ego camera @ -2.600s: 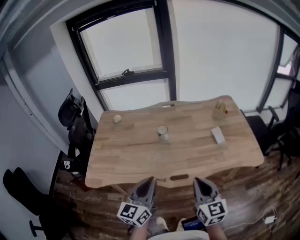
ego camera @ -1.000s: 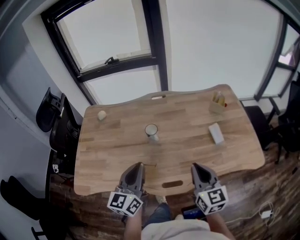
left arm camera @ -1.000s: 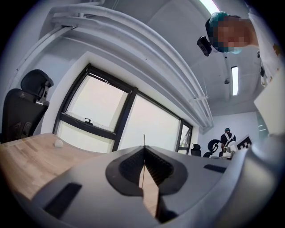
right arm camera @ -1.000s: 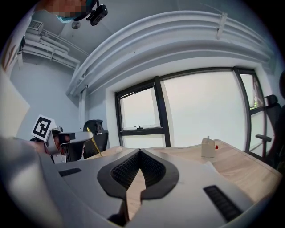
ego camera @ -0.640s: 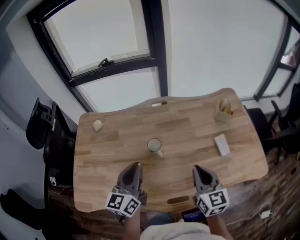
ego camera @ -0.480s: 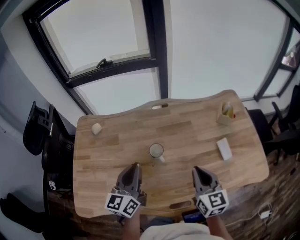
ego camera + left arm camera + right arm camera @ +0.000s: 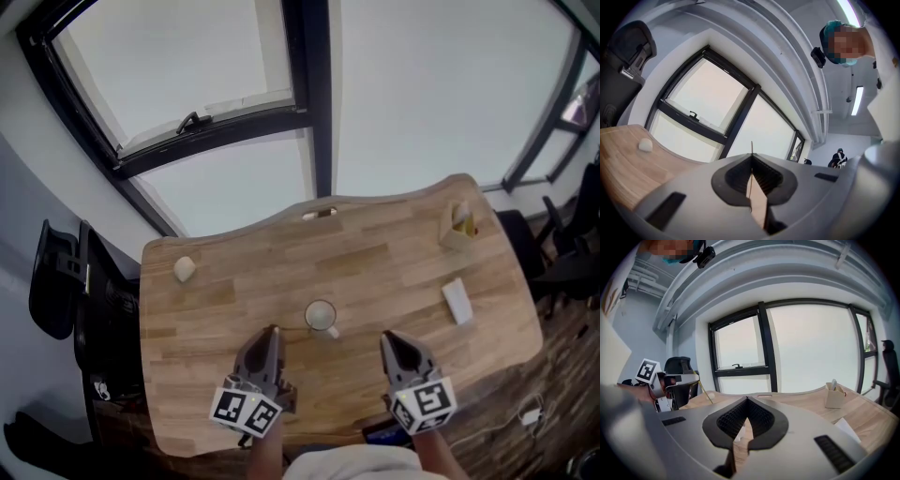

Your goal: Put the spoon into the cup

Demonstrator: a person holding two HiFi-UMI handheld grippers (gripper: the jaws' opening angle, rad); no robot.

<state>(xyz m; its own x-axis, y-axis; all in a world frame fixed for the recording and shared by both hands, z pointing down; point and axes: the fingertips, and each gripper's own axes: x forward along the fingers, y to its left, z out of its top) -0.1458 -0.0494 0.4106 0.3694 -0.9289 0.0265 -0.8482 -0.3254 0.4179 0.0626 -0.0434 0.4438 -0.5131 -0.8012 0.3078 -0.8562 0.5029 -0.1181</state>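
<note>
Nothing of the task is done yet: this is the approach, before any grasp. The left tongs (image 7: 270, 336) and the right tongs (image 7: 388, 343) hover over the near part of the wooden worktop (image 7: 234, 300). Each pair is pressed together with nothing between the jaws. The cup (image 7: 321, 316) stands upright mid-worktop, just ahead of the 2 tools and between them, with no spoon showing in it. I cannot pick out the spoon for certain. A pale handle (image 7: 833, 383) sticking up from the beige holder (image 7: 457, 230) at the far right corner may be it. If so, the next move calls for 1 pair, likely the right, to spread, reach beyond the white block (image 7: 457, 302) and pinch that handle.
</note>
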